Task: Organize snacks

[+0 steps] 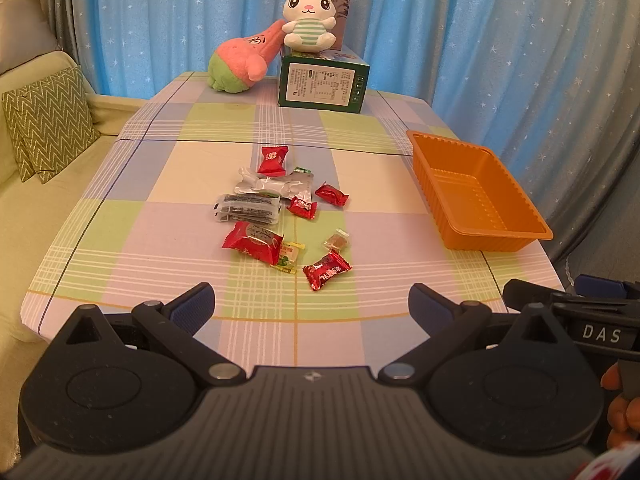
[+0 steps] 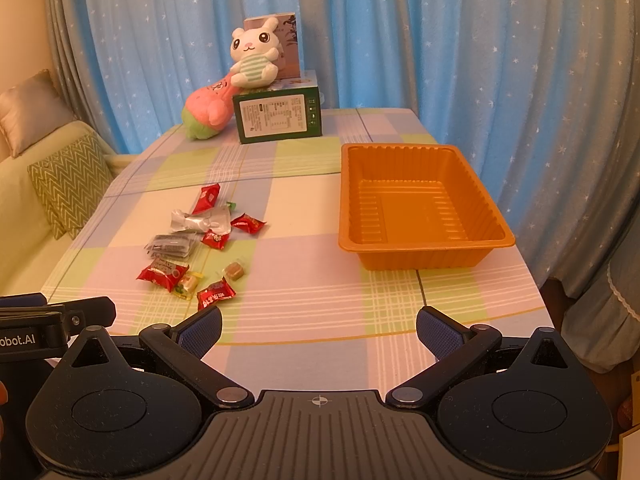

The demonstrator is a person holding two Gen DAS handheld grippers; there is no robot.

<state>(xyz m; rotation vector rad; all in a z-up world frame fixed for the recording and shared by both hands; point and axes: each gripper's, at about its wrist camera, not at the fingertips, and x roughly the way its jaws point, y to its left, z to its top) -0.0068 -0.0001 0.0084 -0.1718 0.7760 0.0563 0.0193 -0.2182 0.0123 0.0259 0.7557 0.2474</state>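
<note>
Hovering empty, jaws apart, the left gripper (image 1: 312, 304) and right gripper (image 2: 319, 328) face unsorted snacks (image 1: 280, 216); the orange tray (image 1: 472, 236) at two o'clock seemingly awaits a first pick.

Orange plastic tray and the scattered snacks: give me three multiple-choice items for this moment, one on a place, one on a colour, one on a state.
1. Where does the orange plastic tray stand relative to the pile of wrapped snacks?
A. To its right
B. To its left
C. On top of it

2. What colour is the cardboard box under the white plush rabbit?
A. Red
B. Dark green
C. Yellow

3. What state is the tray in?
A. Full of snacks
B. Upside down
C. Upright with no snacks in it

Answers:
1. A, since in both wrist views the tray sits right of the pile, apart from it.
2. B, as its side panels are dark green around a white label.
3. C, because its ribbed floor shows bare; both the left hand-held gripper and the right hand-held gripper are open and hold nothing.
</note>
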